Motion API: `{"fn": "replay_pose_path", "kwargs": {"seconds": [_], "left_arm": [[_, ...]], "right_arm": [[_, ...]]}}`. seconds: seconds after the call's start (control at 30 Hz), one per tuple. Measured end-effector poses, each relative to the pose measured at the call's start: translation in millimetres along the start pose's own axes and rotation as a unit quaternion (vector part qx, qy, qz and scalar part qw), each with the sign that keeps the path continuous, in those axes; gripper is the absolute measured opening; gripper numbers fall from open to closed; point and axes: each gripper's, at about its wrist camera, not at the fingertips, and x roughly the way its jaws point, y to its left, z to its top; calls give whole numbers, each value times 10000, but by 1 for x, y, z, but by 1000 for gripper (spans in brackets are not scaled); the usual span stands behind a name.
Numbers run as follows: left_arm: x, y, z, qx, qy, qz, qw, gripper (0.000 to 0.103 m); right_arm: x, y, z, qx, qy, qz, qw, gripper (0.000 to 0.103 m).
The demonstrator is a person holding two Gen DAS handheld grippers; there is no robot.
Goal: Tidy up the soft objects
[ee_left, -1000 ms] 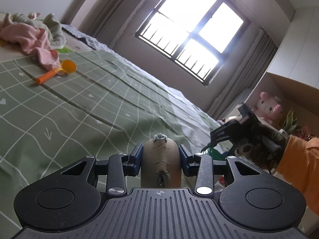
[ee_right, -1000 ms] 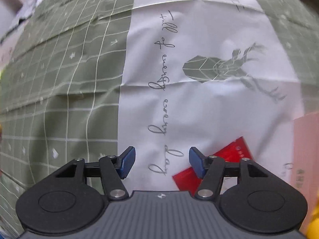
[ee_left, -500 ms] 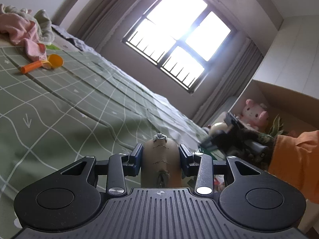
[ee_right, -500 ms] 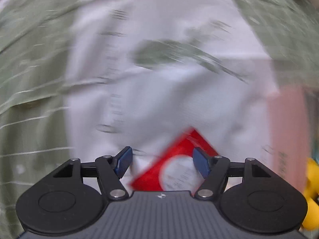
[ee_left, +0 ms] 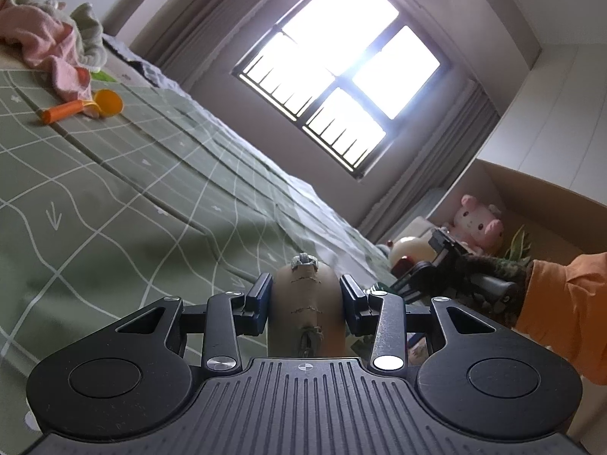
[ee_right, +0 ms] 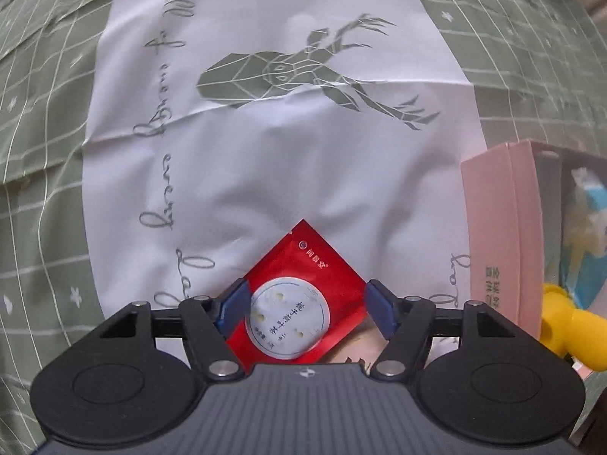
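Left gripper: clamped on a tan stitched soft toy, blue pads pressing both its flanks. The toy's lower part is cut off behind the gripper body, so its full shape cannot be made out.

Right gripper: jaws spread wide over a red packet lying corner-up on the bed; the pads stand just beside its edges, contact uncertain. The packet's lower corner is hidden under the gripper body; its round white label carries small print too fine to read.

Bed cover: green grid pattern with a white panel bearing a deer figure and script.

Pink box: at the right edge, partly out of frame; blurred blue and yellow items beside it, identity unclear.

Far corner of bed, left wrist view: pink cloth heap, orange scoop touching it.

Cardboard box: holds a pink plush pig; its other contents are blocked by the right hand and orange sleeve.
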Motion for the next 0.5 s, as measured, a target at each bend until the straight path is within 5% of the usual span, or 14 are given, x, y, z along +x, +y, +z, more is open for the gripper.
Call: {"fn": "replay_pose_path", "kwargs": {"seconds": [0.23, 0.5], "left_arm": [[1, 0, -1, 21, 0, 20, 10000, 43], [0, 0, -1, -1, 31, 72, 10000, 43]], "right_arm": [[10, 17, -1, -54, -45, 124, 9999, 80], [-5, 68, -4, -924, -784, 562, 9910, 83]]}}
